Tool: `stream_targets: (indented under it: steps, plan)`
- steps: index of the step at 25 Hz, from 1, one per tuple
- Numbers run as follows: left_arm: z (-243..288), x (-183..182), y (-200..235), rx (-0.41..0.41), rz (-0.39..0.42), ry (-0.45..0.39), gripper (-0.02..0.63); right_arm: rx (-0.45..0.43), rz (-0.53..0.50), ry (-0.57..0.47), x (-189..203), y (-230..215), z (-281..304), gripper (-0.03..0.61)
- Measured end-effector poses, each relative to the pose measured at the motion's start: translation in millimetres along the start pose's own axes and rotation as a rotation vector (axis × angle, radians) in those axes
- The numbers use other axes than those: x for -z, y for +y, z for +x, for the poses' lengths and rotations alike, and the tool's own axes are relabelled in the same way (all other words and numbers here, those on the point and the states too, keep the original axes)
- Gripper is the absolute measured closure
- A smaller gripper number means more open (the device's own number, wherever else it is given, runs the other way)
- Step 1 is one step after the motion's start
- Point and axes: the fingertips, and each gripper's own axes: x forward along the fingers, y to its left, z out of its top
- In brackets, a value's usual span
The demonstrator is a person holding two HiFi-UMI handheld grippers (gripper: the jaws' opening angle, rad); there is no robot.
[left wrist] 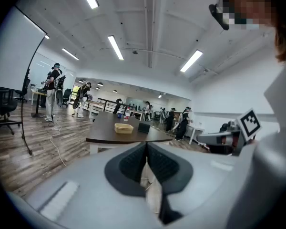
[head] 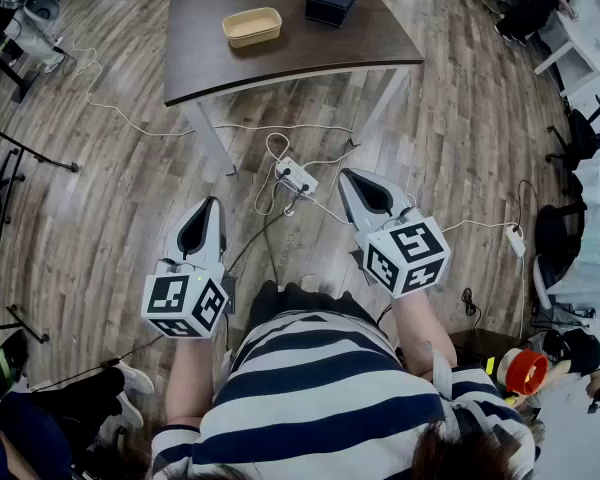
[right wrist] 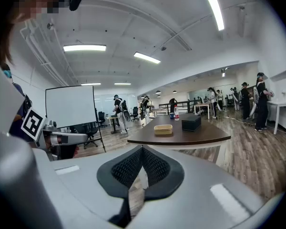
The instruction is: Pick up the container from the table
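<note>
Sitting on one table (head: 280, 63): one container (head: 252, 26), one black box (head: 331, 0); left tool (head: 212, 202) and right tool (head: 346, 175) clenched, empty.

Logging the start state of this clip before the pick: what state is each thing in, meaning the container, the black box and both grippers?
Tan container: upright on the table, open-topped, looks empty, untouched.
Black box: looks closed, on the table beside the container.
Left gripper: jaws together, nothing between them, well short of the table.
Right gripper: jaws together, nothing between them, well short of the table.
</note>
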Motion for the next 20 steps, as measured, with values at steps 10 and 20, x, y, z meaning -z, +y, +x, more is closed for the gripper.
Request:
stream_targets:
  steps: [10, 20]
  plan:
    - [37, 5, -8, -0.009, 0.017, 0.012, 0.614, -0.028, 0.026, -0.006, 8, -28, 23, 0.581]
    - [49, 7, -11, -0.062, 0.018, 0.02, 0.614, -0.097, 0.039, 0.008, 13, -45, 31, 0.581]
